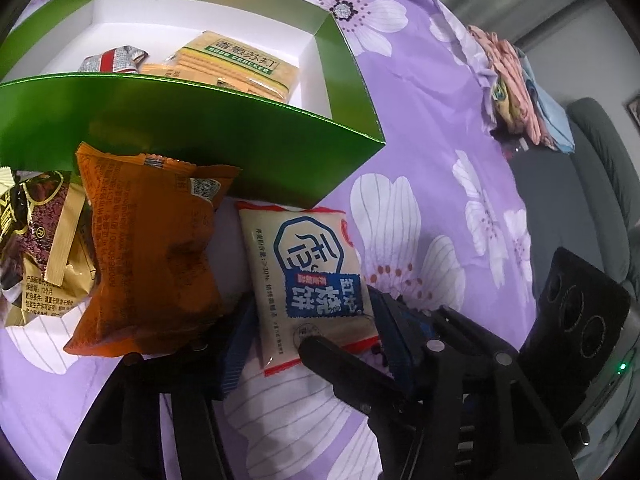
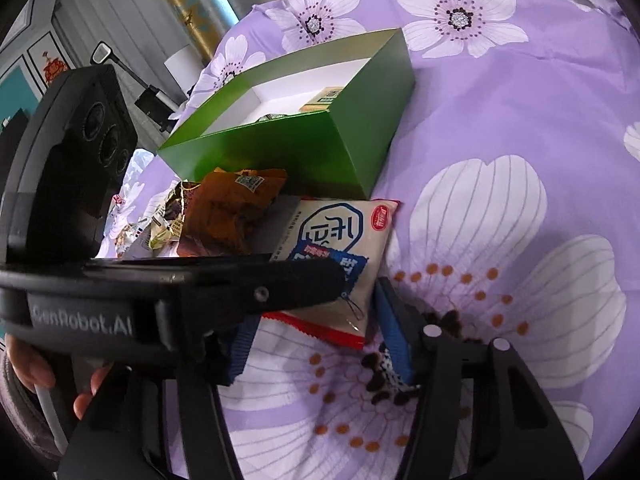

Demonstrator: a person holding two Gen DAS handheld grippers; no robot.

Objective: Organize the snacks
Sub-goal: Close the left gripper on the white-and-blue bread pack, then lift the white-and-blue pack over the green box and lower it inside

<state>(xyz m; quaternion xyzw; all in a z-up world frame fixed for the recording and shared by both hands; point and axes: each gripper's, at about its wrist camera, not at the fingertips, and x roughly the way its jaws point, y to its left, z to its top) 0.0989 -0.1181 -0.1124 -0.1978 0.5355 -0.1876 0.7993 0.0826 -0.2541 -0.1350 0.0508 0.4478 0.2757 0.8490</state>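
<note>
Both grippers crowded onto one white packet, below the green box.

The white packet (image 1: 308, 280) is seen at lower centre of both views, flat on the purple cloth (image 1: 432, 128), touching the box (image 1: 192, 136) wall above it. The left gripper (image 1: 304, 344) is partly closed, its blue pads flanking the packet; firm contact cannot be told. The right gripper (image 2: 316, 344) is also half closed around the packet's lower edge, with the left tool crossed over it. A collision of fingers is judged likely, or the slick packet squeezed out sideways. The orange packet (image 1: 152, 248), just left, may be nudged.
</note>
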